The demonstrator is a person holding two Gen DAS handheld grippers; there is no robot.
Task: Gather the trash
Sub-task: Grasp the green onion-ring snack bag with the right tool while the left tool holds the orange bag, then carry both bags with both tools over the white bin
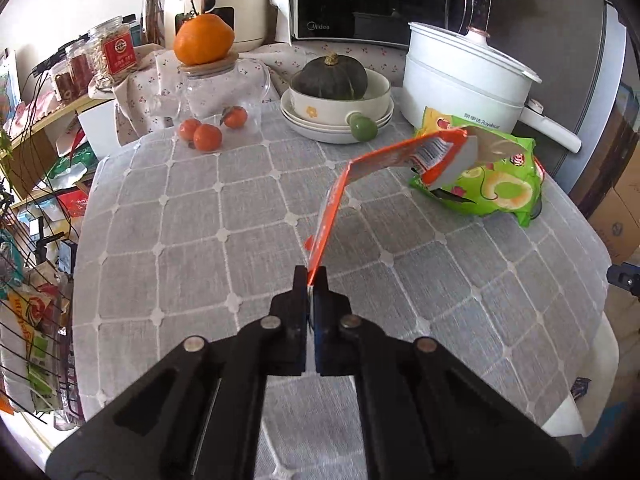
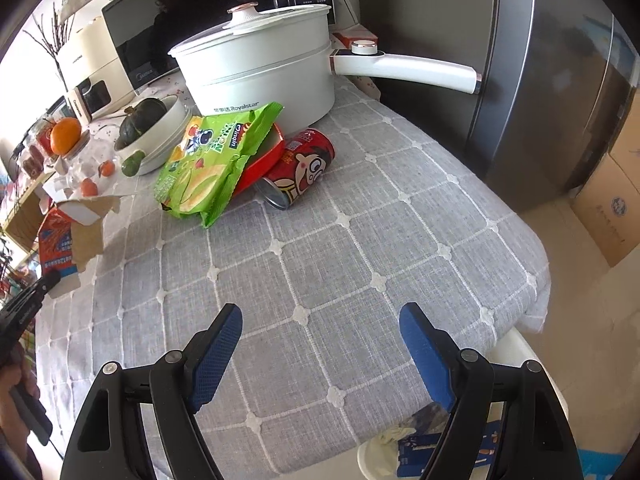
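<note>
My left gripper is shut on the edge of a flattened orange carton and holds it up above the grey checked tablecloth. The carton also shows at the left of the right wrist view. A green snack bag lies at the right of the table, also seen in the right wrist view, resting on a red box. A red drink can lies on its side beside it. My right gripper is open and empty above the table's front right edge.
A white electric pot with a long handle stands behind the bag. A bowl with a dark squash, small oranges, a glass jar and a microwave are at the back. A bin with trash is below the table edge.
</note>
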